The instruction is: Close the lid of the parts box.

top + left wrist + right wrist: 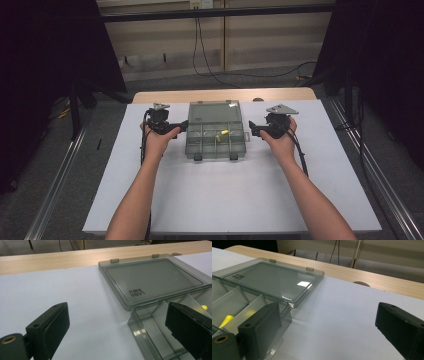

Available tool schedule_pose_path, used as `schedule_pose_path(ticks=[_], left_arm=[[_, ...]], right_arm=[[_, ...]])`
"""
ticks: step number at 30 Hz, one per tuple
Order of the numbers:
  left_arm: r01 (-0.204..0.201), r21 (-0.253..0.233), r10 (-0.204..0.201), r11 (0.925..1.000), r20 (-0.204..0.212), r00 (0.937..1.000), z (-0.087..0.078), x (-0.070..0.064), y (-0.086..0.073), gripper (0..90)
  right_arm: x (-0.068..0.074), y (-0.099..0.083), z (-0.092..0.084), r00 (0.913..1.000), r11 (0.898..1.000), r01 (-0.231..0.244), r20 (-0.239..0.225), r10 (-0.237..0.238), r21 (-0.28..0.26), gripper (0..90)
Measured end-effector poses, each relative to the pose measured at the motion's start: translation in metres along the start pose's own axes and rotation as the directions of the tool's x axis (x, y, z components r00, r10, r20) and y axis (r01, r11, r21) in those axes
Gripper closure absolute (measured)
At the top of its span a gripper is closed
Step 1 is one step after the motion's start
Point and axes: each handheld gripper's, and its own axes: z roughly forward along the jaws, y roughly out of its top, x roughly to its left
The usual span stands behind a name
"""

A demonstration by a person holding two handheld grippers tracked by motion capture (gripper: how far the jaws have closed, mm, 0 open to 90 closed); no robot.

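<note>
A clear grey compartment box (216,145) lies open on the white table top, its lid (214,111) folded flat behind it. A small yellow piece (224,132) rests in one middle compartment. My left gripper (181,128) is open at the box's left side. In the left gripper view (117,308) its right jaw hangs over the box base (140,325), its left jaw over bare table, beside the lid (152,280) and the yellow piece (204,307). My right gripper (252,131) is open at the box's right side (328,308), its left jaw against the base (234,300).
The white table top (225,200) spreads wide in front of the box. A wooden strip (225,95) runs along its far edge. Beyond it are floor cables (210,70), black curtains on both sides and metal rails on the floor.
</note>
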Motion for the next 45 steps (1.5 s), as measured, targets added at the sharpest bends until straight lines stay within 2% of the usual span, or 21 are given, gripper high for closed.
schedule_pose_path(ticks=[7,11,17,19,22,28,33,38,41,42,45], left_arm=[[0.021,0.004,-0.021,0.9998,-0.041,0.9989,0.007,0.003,-0.001,7.4],[0.011,0.011,-0.011,0.9999,-0.057,0.9983,0.012,0.001,0.002,7.7],[0.014,0.024,-0.012,0.9996,-0.075,0.9971,0.018,0.000,0.005,11.8],[0.017,0.021,-0.016,0.9996,-0.079,0.9968,0.020,0.001,0.005,13.2],[0.019,0.021,-0.017,0.9996,-0.088,0.9960,0.022,0.003,0.005,18.8],[0.018,0.014,-0.017,0.9997,-0.095,0.9953,0.026,0.005,0.006,24.3],[0.019,0.017,-0.017,0.9997,-0.093,0.9955,0.030,0.006,0.012,29.8],[0.030,0.032,-0.026,0.9990,-0.115,0.9930,0.036,0.007,0.013,48.1],[0.034,0.037,-0.029,0.9987,-0.125,0.9917,0.042,0.008,0.011,57.1],[0.035,0.037,-0.030,0.9987,-0.119,0.9924,0.043,0.009,0.011,61.9],[0.045,0.046,-0.040,0.9979,-0.108,0.9933,0.048,0.010,0.012,71.5]], right_arm=[[0.004,0.004,0.008,1.0000,1.000,-0.008,-0.004,0.008,0.000,6.1],[0.003,0.004,0.013,0.9998,1.000,-0.018,-0.011,0.018,0.014,7.5],[0.000,0.006,0.020,0.9991,0.999,-0.039,-0.012,0.040,0.037,17.9],[-0.002,0.007,0.021,0.9981,0.998,-0.060,-0.010,0.061,0.032,23.0],[-0.005,0.007,0.024,0.9960,0.995,-0.090,0.007,0.090,0.040,26.0],[-0.002,0.010,0.033,0.9971,0.995,-0.076,0.007,0.076,0.063,28.8],[-0.001,0.012,0.040,0.9957,0.994,-0.092,0.013,0.091,0.062,35.7],[0.004,0.016,0.048,0.9957,0.993,-0.092,-0.001,0.092,0.080,53.9],[0.004,0.016,0.053,0.9948,0.990,-0.101,0.014,0.101,0.101,63.7],[0.004,0.016,0.055,0.9936,0.988,-0.113,0.008,0.113,0.107,66.4],[0.006,0.016,0.060,0.9938,0.985,-0.111,0.006,0.111,0.132,76.3]])
